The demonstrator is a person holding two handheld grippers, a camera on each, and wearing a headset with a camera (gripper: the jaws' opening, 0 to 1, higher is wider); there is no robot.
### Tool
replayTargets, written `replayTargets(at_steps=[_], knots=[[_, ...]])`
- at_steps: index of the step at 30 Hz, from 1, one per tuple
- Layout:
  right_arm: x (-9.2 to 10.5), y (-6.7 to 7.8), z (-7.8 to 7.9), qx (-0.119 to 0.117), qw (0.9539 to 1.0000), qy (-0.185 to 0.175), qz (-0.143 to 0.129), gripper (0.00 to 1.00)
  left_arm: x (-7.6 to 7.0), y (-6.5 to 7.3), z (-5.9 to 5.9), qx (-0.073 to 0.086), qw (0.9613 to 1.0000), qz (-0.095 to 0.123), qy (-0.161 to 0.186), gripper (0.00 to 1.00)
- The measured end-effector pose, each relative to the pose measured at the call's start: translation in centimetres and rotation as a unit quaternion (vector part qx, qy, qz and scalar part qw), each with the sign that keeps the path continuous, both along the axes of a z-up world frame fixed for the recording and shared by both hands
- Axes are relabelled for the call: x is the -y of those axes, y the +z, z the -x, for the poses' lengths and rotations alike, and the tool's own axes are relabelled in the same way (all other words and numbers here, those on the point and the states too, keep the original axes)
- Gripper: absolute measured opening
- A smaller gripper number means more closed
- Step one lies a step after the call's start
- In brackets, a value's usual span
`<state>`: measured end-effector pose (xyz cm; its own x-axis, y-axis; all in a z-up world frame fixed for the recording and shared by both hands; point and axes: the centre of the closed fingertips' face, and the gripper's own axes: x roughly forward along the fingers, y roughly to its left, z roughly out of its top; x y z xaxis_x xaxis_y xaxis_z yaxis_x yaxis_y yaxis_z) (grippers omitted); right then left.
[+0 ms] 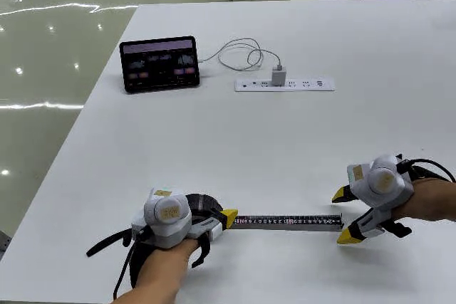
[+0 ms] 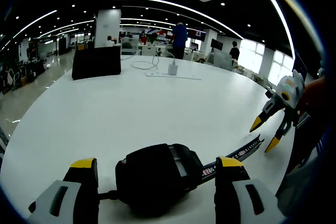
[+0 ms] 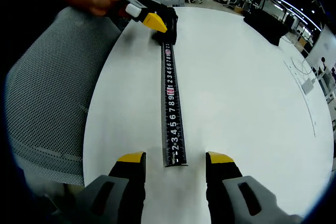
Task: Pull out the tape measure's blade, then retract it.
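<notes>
Clearly, the right gripper view resolves white numerals on the flat black blade [image 3: 170, 108], which the head view leaves as fine marks. The left gripper view shows the tape measure's rounded matte case [image 2: 157, 179] between the left gripper's [image 2: 156, 163] spread, released fingers [image 2: 79, 187]. In the head view the case sits at 7 o'clock on the smooth white bench [image 1: 285, 140], the blade running toward 3 o'clock. Its end lies untouched between the right gripper's [image 1: 345, 215] parted fingers [image 3: 128, 182].

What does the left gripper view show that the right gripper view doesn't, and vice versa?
Left gripper view: the right tool, open, and the case sitting close between the left tool's jaws. Right gripper view: legible numerals on the blade, whose tip lies between the right tool's own open jaws, untouched. Both: the blade extended across the white table.
</notes>
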<state>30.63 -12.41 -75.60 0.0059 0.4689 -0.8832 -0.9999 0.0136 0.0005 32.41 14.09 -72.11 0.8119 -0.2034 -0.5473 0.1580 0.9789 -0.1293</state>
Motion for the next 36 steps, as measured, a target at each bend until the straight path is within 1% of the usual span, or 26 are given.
replayTargets(at_steps=[2, 4, 6, 9, 13, 16, 17, 18, 19, 22, 26, 29, 30, 32, 33, 34, 36], knots=[[0.07, -0.14, -0.25, 0.007, 1.0, 0.0, 0.001, 0.37, -0.07, 0.15, -0.13, 0.005, 1.0, -0.003, 0.0, 0.87], [0.3, -0.35, -0.3, 0.0, 1.0, -0.007, 0.003, 0.35, -0.1, 0.24, -0.11, 0.007, 1.0, -0.004, 0.0, 0.86], [0.53, -0.53, -0.38, 0.0, 1.0, -0.006, 0.008, 0.3, -0.13, 0.24, -0.09, 0.007, 1.0, -0.003, 0.0, 0.85], [0.49, -0.53, -0.35, -0.003, 0.9999, -0.012, 0.006, 0.28, -0.12, 0.19, -0.06, 0.006, 1.0, -0.001, 0.002, 0.85], [0.38, -0.6, -0.14, 0.003, 1.0, -0.003, 0.008, 0.23, -0.06, 0.02, -0.09, 0.004, 1.0, -0.001, 0.0, 0.85], [0.35, -0.59, -0.01, 0.003, 1.0, -0.001, 0.008, 0.21, -0.03, 0.05, -0.1, 0.004, 1.0, -0.002, 0.0, 0.84], [0.33, -0.58, -0.05, 0.003, 1.0, -0.002, 0.007, 0.21, 0.0, 0.07, -0.1, 0.005, 1.0, -0.001, 0.001, 0.83], [0.27, -0.58, -0.14, 0.003, 0.9999, -0.01, 0.004, 0.19, 0.0, 0.13, -0.08, 0.005, 1.0, 0.002, 0.002, 0.82], [0.27, -0.58, -0.11, 0.003, 0.9999, -0.01, 0.004, 0.17, 0.0, 0.21, -0.1, 0.006, 1.0, 0.004, 0.003, 0.8], [0.25, -0.6, -0.02, 0.002, 1.0, -0.008, 0.004, 0.14, 0.12, 0.4, -0.14, 0.009, 0.9999, 0.007, 0.002, 0.8], [0.3, -0.55, -0.1, 0.0, 0.9999, -0.011, 0.003, 0.12, 0.29, 0.24, -0.05, 0.004, 0.9999, 0.01, 0.0, 0.78], [0.32, -0.54, -0.12, 0.0, 1.0, -0.009, 0.004, 0.12, 0.28, 0.15, -0.04, 0.003, 1.0, 0.008, 0.0, 0.78], [0.29, -0.54, -0.09, 0.0, 0.9999, -0.007, 0.007, 0.12, 0.37, 0.11, -0.01, 0.001, 0.9999, 0.012, 0.0, 0.78], [0.21, -0.58, -0.05, 0.002, 0.9999, -0.001, 0.015, 0.12, 0.87, -0.12, 0.27, -0.012, 0.9994, 0.032, -0.002, 0.7], [0.23, -0.59, -0.07, 0.0, 0.9998, -0.003, 0.019, 0.12, 0.52, -0.16, 0.19, -0.009, 0.9997, 0.022, 0.003, 0.7], [0.24, -0.59, -0.03, 0.002, 0.9997, 0.004, 0.024, 0.12, 0.54, -0.22, 0.15, -0.009, 0.9997, 0.022, 0.002, 0.69], [0.26, -0.6, -0.06, 0.002, 0.9996, 0.003, 0.026, 0.11, 0.48, -0.4, 0.12, -0.012, 0.9996, 0.024, 0.004, 0.68]])
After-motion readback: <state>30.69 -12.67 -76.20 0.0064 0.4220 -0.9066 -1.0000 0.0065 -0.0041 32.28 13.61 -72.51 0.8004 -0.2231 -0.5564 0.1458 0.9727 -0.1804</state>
